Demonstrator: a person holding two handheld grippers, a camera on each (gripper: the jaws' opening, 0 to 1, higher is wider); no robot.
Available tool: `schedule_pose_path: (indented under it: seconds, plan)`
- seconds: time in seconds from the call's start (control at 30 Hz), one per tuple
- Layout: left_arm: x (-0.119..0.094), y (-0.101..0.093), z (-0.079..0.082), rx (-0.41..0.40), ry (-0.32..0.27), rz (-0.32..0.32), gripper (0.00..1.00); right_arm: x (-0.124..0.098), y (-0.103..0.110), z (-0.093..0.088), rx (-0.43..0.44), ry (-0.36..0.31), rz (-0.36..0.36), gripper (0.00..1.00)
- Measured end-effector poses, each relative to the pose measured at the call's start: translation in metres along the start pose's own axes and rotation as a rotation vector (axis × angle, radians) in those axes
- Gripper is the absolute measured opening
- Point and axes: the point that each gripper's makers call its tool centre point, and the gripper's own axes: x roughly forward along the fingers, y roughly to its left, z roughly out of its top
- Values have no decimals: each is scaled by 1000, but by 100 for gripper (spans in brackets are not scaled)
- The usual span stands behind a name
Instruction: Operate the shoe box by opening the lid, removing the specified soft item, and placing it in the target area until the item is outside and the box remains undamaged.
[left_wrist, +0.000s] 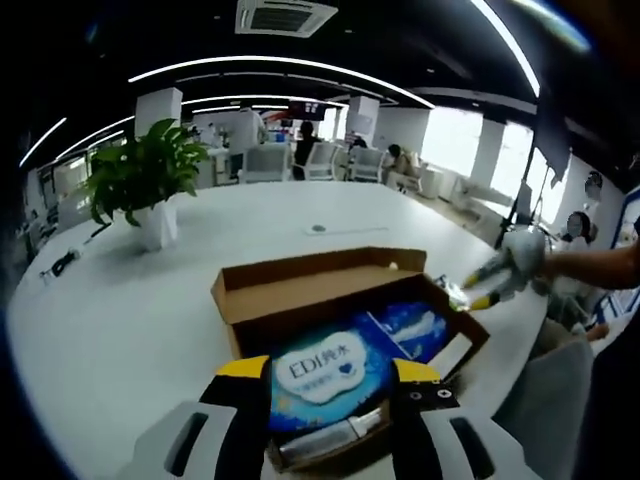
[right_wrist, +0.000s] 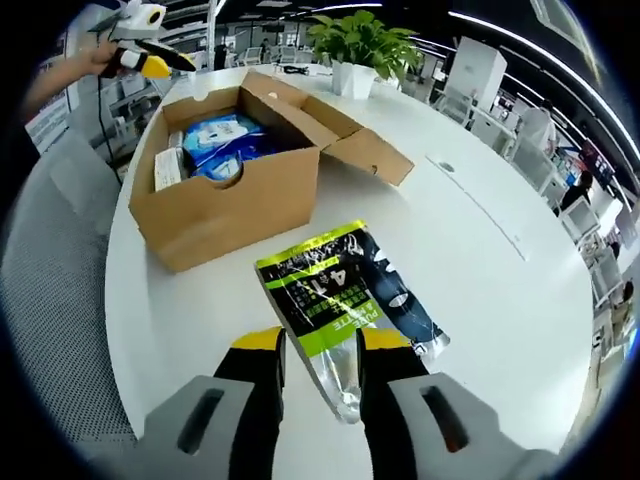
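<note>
The brown cardboard shoe box (left_wrist: 300, 290) stands open on the white table, its lid folded back. Blue soft packs (left_wrist: 330, 370) and a clear bottle (left_wrist: 330, 440) lie inside. My left gripper (left_wrist: 330, 368) hovers open short of the box's near end, nothing between its fingers; a hand holds it beyond the box (right_wrist: 240, 185) as the left gripper (right_wrist: 145, 55) in the right gripper view. A green and black pouch (right_wrist: 335, 290) lies outside the box on the table. My right gripper (right_wrist: 325, 355) is shut on the pouch's silvery near end. The right gripper (left_wrist: 500, 275) appears right of the box.
A potted plant (left_wrist: 145, 185) stands on the round white table (left_wrist: 120, 320) behind the box; the same plant (right_wrist: 360, 50) is beyond the lid. A grey chair (right_wrist: 60, 300) sits by the table edge. People and desks fill the office background.
</note>
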Motion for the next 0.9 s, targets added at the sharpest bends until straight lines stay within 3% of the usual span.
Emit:
schedule_pose_path:
  seconds: [0.23, 0.4, 0.57, 0.9]
  plan:
    - [-4, -3, -6, 52, 13, -17, 60, -15, 0, 25, 80, -53, -10, 31]
    - [-5, -5, -9, 66, 2, -27, 67, -25, 14, 52, 138, -107, 22, 35]
    - [-7, -9, -14, 72, 23, -40, 71, -27, 29, 77, 109, -143, 46, 36]
    - [-12, -8, -22, 90, 24, -56, 81, -7, 54, 103, 97, -187, 105, 38]
